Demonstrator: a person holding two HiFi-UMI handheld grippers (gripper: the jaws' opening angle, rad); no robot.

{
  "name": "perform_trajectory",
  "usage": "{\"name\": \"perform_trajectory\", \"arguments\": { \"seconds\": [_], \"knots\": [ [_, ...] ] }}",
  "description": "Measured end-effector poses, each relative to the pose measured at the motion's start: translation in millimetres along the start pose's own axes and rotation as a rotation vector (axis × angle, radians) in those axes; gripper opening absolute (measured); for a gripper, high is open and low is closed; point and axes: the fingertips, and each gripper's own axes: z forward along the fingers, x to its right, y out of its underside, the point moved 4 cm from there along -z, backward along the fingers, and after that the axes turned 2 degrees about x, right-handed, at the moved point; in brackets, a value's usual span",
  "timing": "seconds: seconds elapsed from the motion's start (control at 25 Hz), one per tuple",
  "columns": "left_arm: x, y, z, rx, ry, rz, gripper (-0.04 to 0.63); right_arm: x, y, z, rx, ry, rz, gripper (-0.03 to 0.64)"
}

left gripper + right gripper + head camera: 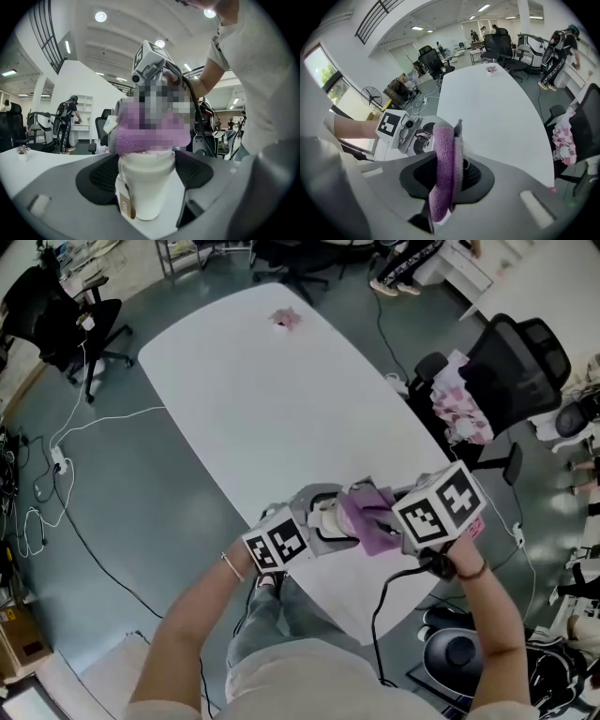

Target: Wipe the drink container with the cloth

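Clamped in left hand-held gripper (323, 521): white drink container (145, 187), upright, one dark pad pressed on each side (jaws wide, but filled by the cup). Hanging off container at 7 o'clock in left gripper view: small brown tag (125, 206) on a string. Pinched flat btwn jaws of right hand-held gripper (447, 176): purple cloth (443, 168), folded, running 12 to 6 o'clock in right gripper view.

In left gripper view, cloth at 12 o'clock of container, sat right on its lid, touching, hiding the top rim. In head view, cloth just at 3 o'clock of container, w/ right hand-held gripper beyond it at 3 o'clock again, marker cube up; left one's cube at 8 o'clock of container.

All over near end of white worktop (281, 418), approx 6 o'clock of its surface; resting or lifted, can't tell. At far end, 12 o'clock: small pink thing (285, 318), well apart. Off worktop at 2 o'clock: black chair (516, 362).
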Motion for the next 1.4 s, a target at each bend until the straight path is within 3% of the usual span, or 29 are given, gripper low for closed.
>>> {"name": "perform_trajectory", "arguments": {
  "seconds": [0.64,0.96,1.4],
  "knots": [
    [0.6,3.4,0.2,-0.006,0.002,0.007,0.377,21.1,5.0,-10.5,0.004,0.078,0.056,0.069],
    [1.0,2.9,0.6,-0.011,0.003,0.01,0.377,37.8,8.6,-28.4,0.024,0.167,0.084,0.069],
    [0.9,2.7,-0.8,-0.014,0.005,0.012,0.377,11.3,3.5,-48.1,0.058,0.145,0.066,0.069]
  ]
}}
